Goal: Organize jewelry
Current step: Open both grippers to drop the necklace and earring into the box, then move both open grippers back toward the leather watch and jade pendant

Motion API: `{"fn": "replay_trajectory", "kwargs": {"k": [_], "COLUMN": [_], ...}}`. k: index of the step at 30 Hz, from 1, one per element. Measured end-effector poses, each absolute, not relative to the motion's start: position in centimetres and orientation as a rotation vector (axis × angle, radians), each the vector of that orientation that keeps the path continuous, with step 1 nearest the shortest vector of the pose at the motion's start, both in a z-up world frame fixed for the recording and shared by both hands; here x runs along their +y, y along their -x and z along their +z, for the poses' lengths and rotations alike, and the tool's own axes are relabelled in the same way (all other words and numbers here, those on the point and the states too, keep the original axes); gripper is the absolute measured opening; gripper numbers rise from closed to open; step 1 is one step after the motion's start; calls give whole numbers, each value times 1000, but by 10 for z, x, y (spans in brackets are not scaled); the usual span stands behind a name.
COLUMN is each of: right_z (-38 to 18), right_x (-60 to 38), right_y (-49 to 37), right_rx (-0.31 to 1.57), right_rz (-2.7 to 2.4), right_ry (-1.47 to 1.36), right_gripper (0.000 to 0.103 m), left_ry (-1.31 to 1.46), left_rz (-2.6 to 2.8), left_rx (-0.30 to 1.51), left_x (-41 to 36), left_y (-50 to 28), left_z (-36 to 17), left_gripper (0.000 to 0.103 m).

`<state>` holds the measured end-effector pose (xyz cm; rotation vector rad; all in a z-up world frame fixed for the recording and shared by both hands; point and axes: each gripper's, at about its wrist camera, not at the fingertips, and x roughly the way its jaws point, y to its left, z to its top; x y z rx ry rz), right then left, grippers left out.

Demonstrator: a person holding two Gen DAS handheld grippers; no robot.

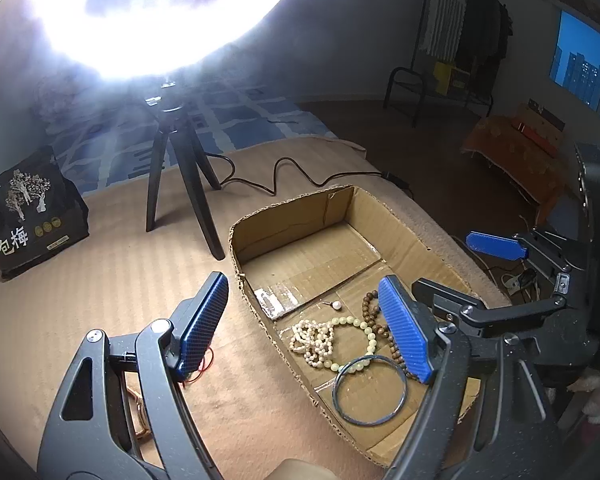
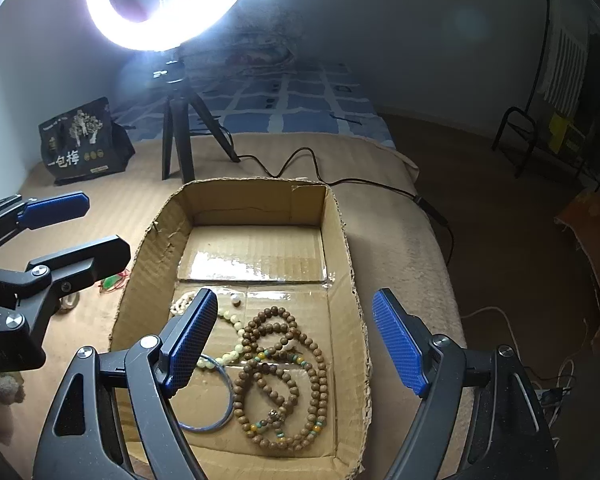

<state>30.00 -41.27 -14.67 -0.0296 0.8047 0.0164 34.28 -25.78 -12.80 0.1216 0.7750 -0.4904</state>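
Observation:
An open cardboard box [image 1: 296, 220] [image 2: 256, 200] sits on the tan blanket. Inside lie a brown wooden bead necklace [image 2: 284, 372] [image 1: 374, 312], a white bead strand [image 1: 312, 340], a pale green bead bracelet [image 1: 370, 336], a blue bangle [image 1: 370, 390] [image 2: 226, 400] and a small pearl earring [image 1: 335, 305] [image 2: 235, 300]. My left gripper [image 1: 304, 326] is open and empty over the box's left wall. My right gripper [image 2: 296, 338] is open and empty above the wooden beads. A green pendant on red cord [image 2: 112, 280] and a ring [image 2: 69, 301] lie on the blanket left of the box.
A ring light on a black tripod [image 1: 184, 172] [image 2: 180, 140] stands behind the box, its cable [image 1: 276, 178] trailing right. A black printed bag [image 1: 24, 208] [image 2: 82, 140] sits at the back left. The bed edge drops to the floor on the right.

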Motion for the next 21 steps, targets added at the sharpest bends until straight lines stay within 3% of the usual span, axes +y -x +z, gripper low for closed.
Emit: {"fn": "replay_trajectory", "kwargs": {"k": [21], "right_z": [-120], "right_x": [-366], "right_y": [-283], "right_rx": [796], "right_rz": [132], "right_ry": [-16], "right_gripper": [80], "left_ry": [-86], "left_rz": [-403], "left_rx": [751], "left_x": [-175], "left_y": [-334], "left_z": [-106], "left_gripper": [80]}}
